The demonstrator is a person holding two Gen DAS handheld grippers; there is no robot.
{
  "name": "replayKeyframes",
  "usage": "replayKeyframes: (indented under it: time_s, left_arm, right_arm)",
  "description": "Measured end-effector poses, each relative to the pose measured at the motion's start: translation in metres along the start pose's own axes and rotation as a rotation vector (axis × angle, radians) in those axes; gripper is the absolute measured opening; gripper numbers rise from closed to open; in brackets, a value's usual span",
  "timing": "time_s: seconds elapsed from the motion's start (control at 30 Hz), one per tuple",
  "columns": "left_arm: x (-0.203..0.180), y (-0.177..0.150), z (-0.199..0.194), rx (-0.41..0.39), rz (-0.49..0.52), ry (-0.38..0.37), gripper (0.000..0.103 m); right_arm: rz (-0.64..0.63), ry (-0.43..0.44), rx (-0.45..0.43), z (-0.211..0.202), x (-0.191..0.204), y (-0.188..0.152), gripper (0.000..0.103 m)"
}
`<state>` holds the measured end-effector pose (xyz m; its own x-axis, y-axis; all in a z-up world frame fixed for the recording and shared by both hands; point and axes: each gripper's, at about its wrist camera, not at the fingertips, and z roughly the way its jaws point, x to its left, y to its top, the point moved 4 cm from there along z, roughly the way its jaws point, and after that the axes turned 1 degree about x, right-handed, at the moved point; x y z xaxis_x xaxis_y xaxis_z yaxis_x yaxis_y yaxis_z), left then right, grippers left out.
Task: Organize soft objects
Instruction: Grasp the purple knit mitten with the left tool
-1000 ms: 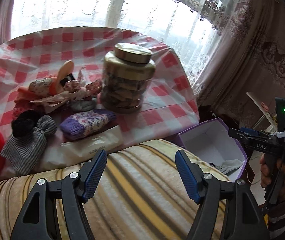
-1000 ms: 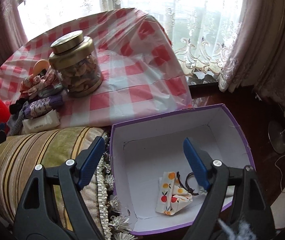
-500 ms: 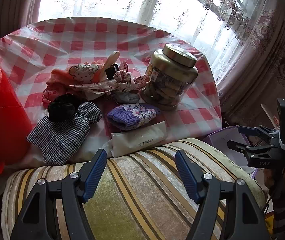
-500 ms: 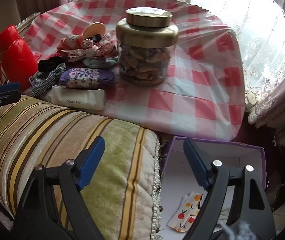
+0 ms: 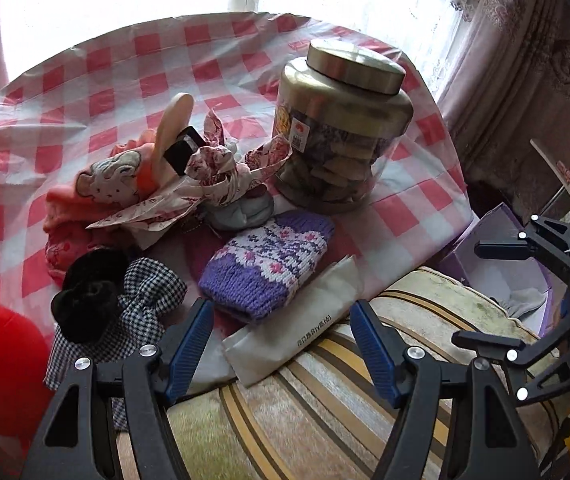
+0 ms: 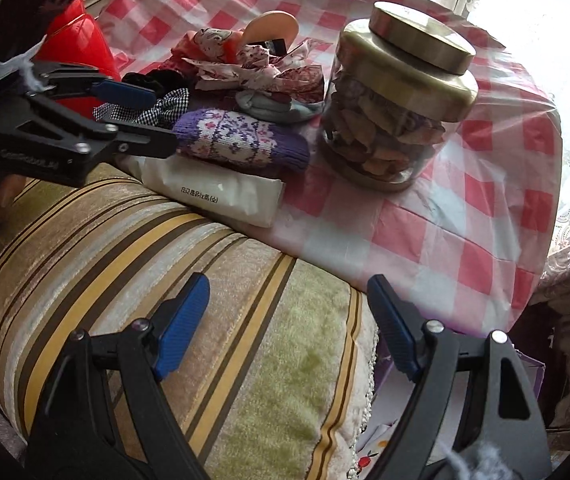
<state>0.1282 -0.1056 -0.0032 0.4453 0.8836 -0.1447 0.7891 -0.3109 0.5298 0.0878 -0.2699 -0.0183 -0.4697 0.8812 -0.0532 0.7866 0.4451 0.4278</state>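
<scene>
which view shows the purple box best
Neither shows it well, but the left wrist view is better: the purple box shows a wall and white interior, partly hidden by the right gripper. The right wrist view shows only a corner behind its own fingers.

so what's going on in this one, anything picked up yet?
Nothing held yet. A person holds two grippers over a striped cushion. The left gripper is open and hangs just short of the purple knitted sock and the white packet at the table edge. The right gripper is open too, over the cushion. The other soft items lie piled beside the glass jar. The purple box sits to the right, below the table.
</scene>
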Motion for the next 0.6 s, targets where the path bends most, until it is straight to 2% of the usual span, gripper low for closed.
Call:
replayKeyframes:
  time_s: [0.2,0.3,0.4,0.53,0.6]
  left_arm:
    - [-0.009,0.015,0.047,0.105,0.099,0.028,0.072]
    - [-0.006,0.018,0.064,0.138,0.104,0.046,0.071]
    - [-0.001,0.021,0.073,0.149,0.107,0.064,0.048]
    - [0.009,0.021,0.075,0.157,0.085,0.067,0.024]
    - [0.014,0.02,0.069,0.141,0.057,0.036,0.021]
  right_arm:
    - [-0.003,0.034,0.02,0.009,-0.004,0.005,0.083]
    - [0.001,0.049,0.023,0.013,-0.005,0.007,0.083]
    - [-0.003,0.069,0.026,0.018,-0.005,0.011,0.083]
    - [-0.03,0.092,0.026,0.024,0.0,0.018,0.083]
    - [-0.045,0.108,0.025,0.028,0.002,0.023,0.083]
